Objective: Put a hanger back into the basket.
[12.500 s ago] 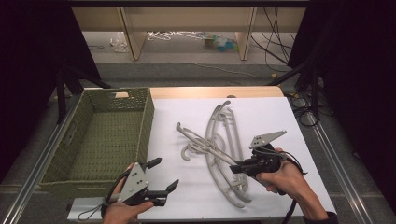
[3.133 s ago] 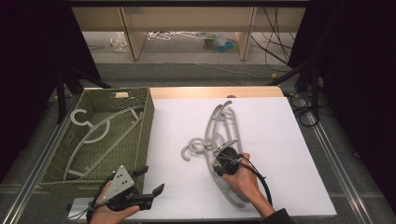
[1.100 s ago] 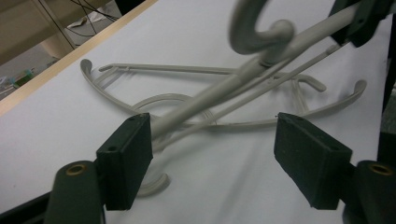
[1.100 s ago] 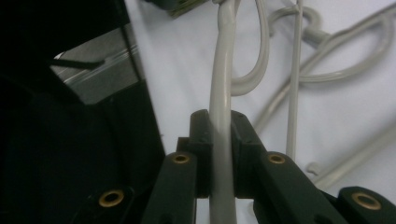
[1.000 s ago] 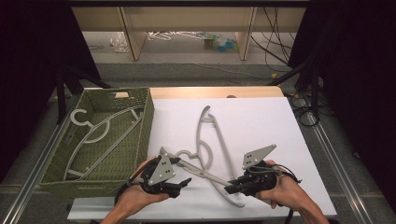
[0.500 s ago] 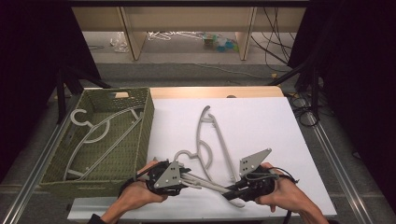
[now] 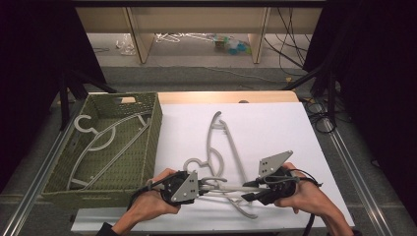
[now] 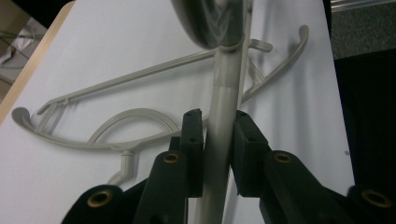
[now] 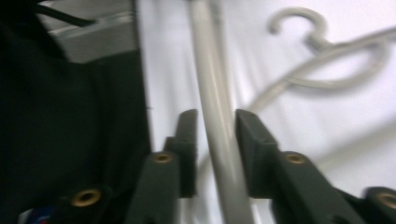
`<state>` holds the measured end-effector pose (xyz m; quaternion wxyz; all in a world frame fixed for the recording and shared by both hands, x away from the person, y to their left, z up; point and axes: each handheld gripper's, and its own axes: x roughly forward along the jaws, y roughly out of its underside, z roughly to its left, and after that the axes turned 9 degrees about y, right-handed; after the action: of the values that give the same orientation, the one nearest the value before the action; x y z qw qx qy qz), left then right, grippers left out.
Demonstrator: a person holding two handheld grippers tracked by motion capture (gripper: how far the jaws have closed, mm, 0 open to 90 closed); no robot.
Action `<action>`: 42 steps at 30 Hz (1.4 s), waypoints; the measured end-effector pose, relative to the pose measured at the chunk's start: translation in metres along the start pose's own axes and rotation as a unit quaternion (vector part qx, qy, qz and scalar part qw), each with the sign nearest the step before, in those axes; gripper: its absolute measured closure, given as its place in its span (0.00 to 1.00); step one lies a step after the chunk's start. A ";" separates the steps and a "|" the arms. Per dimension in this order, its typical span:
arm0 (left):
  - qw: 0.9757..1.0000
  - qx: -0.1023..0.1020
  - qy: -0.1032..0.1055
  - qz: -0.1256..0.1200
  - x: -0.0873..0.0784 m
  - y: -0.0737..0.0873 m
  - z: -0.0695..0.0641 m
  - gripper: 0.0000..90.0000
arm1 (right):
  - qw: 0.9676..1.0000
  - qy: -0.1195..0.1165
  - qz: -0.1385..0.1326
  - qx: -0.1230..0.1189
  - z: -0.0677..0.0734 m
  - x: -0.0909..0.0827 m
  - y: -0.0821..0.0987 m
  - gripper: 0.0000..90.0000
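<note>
A grey plastic hanger (image 7: 226, 187) stretches between my two grippers near the table's front edge, its hook (image 7: 194, 164) pointing left. My left gripper (image 7: 209, 184) (image 8: 217, 121) has just been closing and is shut on the hanger's bar (image 8: 224, 88), both pads pressing it. My right gripper (image 7: 248, 189) (image 9: 215, 121) has just been opening. The same bar (image 9: 210, 70) runs between its jaws with a gap on each side. A second grey hanger (image 7: 231, 147) (image 8: 116, 116) lies flat on the white tabletop behind them.
A green woven basket (image 7: 153, 132) stands at the left with another grey hanger (image 7: 105, 140) inside. The white tabletop (image 7: 280, 128) stretches behind and to the right. Cables (image 7: 319, 110) hang at the far right corner. The front edge is just below my hands.
The left jaws have closed onto the hanger's bar. The right jaws have come apart and let go of it. Both hands stay about where they were.
</note>
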<state>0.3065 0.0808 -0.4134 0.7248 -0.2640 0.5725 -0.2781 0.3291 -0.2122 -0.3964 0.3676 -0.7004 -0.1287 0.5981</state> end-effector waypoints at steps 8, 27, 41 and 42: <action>0.993 -0.113 0.008 -0.022 -0.004 -0.010 0.004 0.87 | 0.992 0.097 -0.046 0.063 -0.007 -0.024 -0.007 0.40; 0.965 -0.242 -0.020 -0.101 -0.073 -0.009 0.031 0.88 | 0.978 0.145 -0.101 0.114 -0.007 -0.038 -0.001 0.35; 0.949 -0.272 -0.034 -0.154 -0.150 -0.022 0.056 0.88 | 0.982 0.124 -0.074 0.122 0.003 -0.011 0.011 0.30; 0.947 -0.277 -0.037 -0.156 -0.155 -0.020 0.059 0.88 | 0.982 0.126 -0.076 0.122 0.003 -0.010 0.012 0.30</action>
<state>0.3326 0.1800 -0.2818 0.5913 -0.5509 0.5510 -0.2080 0.3205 -0.2254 -0.3972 0.5077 -0.7086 -0.0605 0.4863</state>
